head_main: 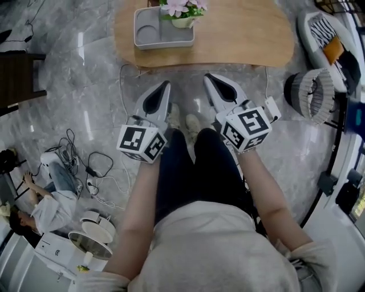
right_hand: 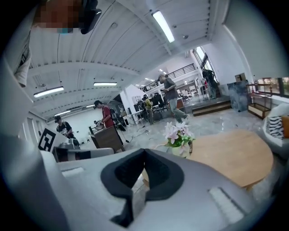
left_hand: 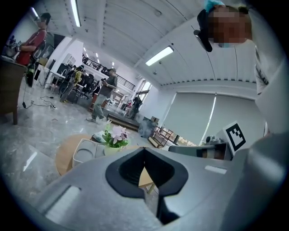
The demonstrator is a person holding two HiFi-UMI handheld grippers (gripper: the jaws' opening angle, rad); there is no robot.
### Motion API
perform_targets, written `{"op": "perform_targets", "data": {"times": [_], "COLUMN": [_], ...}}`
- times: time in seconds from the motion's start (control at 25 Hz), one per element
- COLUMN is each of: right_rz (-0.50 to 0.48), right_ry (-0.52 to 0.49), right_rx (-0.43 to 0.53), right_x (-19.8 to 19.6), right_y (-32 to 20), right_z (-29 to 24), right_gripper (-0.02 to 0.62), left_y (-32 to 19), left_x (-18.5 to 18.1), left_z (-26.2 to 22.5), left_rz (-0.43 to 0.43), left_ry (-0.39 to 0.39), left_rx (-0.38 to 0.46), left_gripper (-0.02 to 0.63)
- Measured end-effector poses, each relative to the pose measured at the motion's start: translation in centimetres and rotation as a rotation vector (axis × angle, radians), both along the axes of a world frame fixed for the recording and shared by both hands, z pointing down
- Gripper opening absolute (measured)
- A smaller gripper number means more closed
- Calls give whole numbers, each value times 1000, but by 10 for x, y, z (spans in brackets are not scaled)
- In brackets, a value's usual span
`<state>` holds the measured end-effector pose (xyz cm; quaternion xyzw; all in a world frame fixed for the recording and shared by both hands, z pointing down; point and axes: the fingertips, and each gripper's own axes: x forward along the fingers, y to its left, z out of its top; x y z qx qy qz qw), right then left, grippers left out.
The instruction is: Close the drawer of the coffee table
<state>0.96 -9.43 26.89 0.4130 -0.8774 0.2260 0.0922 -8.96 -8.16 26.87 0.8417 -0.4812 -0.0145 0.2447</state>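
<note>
The wooden coffee table [head_main: 239, 34] lies ahead of me at the top of the head view; no drawer shows on it in any view. My left gripper [head_main: 167, 84] and right gripper [head_main: 208, 76] hang side by side over the floor just short of the table's near edge, tips pointed at it. Both are shut with nothing between the jaws. In the left gripper view the gripper [left_hand: 144, 149] looks at the table [left_hand: 67, 151] from its left end. In the right gripper view the gripper [right_hand: 144, 150] has the tabletop [right_hand: 235, 153] to its right.
A grey tray [head_main: 149, 35] and a potted flower [head_main: 183, 12] stand on the table. A woven basket [head_main: 312, 94] and a cushioned seat [head_main: 328, 34] sit at the right. Cables [head_main: 85, 165] and a person [head_main: 34, 208] are on the floor at left, beside dark furniture [head_main: 17, 77].
</note>
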Motion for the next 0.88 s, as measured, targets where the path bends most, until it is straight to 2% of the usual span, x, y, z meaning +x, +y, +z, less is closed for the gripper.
{"op": "perform_targets", "data": {"times": [0.24,0.4,0.52,0.68,0.88], "right_rz": [-9,-64,-112,-123,-100], "right_ry": [-87,-98,-65,-39,-28], "right_rx": [44,101,149,176,194], "right_x": [-11,-27,-35,-36,-38], "right_y": [1,3,4,5,4], "right_z": [-57,-92,-111,-131,-148], "right_gripper": [3,3,3,3,3], "left_y": [-4,-11,-12,-12,-7], "left_x": [-16,-14,-11,-10,-9], "left_z": [-46,-76,-93,-114,-130], "left_rz": [-51,-7,16,29,45], "left_ry": [-45,-80,-106,-84,-42], "left_rx": [39,91,122,133,97], "left_gripper": [2,2,3,2,2]}}
